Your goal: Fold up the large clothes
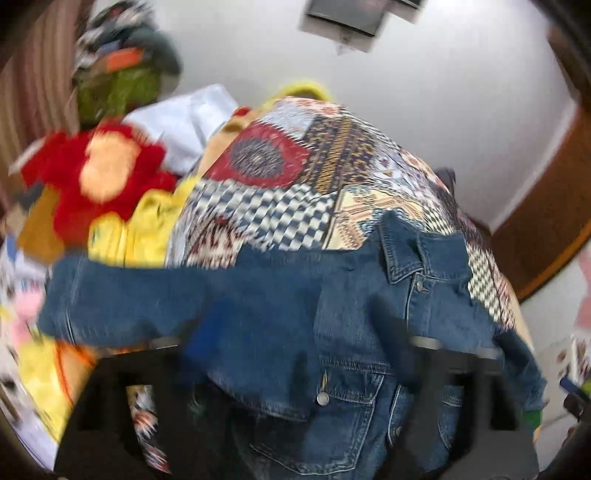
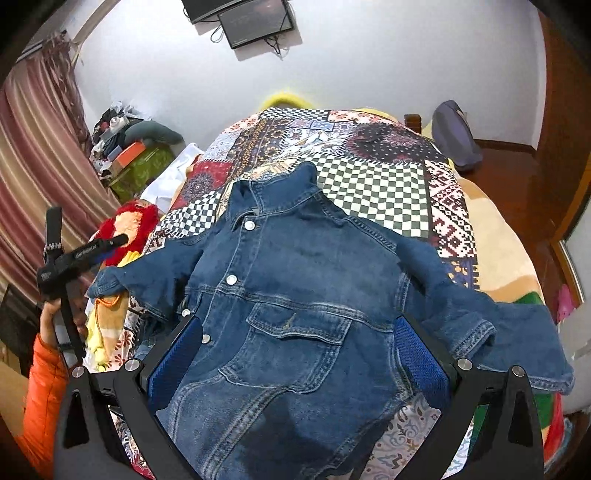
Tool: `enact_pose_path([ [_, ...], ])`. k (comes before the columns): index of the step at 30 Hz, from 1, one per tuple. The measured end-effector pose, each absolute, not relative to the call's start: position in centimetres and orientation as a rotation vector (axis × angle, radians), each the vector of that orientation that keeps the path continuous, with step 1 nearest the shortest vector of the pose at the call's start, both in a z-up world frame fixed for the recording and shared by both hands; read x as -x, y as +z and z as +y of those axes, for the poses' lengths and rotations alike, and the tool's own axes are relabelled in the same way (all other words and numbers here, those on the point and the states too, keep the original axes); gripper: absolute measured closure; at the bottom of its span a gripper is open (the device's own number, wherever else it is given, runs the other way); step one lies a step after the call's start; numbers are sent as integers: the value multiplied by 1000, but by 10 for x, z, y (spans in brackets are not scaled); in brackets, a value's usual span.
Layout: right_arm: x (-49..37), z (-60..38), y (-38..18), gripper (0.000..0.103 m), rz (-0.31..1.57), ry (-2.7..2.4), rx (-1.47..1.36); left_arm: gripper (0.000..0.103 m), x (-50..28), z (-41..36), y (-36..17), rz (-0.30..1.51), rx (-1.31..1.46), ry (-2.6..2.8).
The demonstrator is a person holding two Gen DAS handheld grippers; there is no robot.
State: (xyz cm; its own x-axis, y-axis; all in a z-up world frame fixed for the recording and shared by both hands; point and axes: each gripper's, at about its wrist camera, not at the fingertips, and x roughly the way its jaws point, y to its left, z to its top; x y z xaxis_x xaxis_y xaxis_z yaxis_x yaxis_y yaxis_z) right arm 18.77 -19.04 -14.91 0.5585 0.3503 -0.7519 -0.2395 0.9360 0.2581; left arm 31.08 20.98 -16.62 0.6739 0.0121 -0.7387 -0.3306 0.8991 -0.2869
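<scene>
A blue denim jacket (image 2: 295, 295) lies front up on a patchwork quilt (image 2: 373, 184), collar toward the wall and both sleeves spread out sideways. My right gripper (image 2: 299, 354) hangs open over the chest pocket, and its blue pads (image 2: 177, 350) straddle the jacket's lower front without pressing it. The left wrist view is blurred. In it my left gripper (image 1: 306, 332) stands wide open above the jacket (image 1: 332, 302), near one sleeve (image 1: 129, 295), with nothing clamped between its fingers. In the right wrist view a hand in an orange sleeve (image 2: 44, 376) holds that gripper at the left.
Left of the bed lie a red plush toy (image 2: 136, 221), yellow cloth (image 1: 147, 229) and a green box (image 2: 144, 170) piled with things, before a striped curtain (image 2: 33, 147). Two screens (image 2: 255, 22) hang on the wall. A grey bag (image 2: 454, 136) and wooden panelling (image 2: 554, 147) stand on the right.
</scene>
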Motion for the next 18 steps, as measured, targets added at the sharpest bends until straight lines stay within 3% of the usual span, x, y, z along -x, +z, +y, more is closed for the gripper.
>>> enact_pose_path([
  [10, -193, -194, -160, 0, 941, 333, -135, 9, -284, 283, -256, 961, 840, 227],
  [17, -198, -183, -162, 0, 950, 327, -87, 10, -312, 312, -273, 931, 899, 294],
  [18, -199, -182, -162, 0, 951, 322, -81, 15, -314, 315, -270, 907, 915, 316],
])
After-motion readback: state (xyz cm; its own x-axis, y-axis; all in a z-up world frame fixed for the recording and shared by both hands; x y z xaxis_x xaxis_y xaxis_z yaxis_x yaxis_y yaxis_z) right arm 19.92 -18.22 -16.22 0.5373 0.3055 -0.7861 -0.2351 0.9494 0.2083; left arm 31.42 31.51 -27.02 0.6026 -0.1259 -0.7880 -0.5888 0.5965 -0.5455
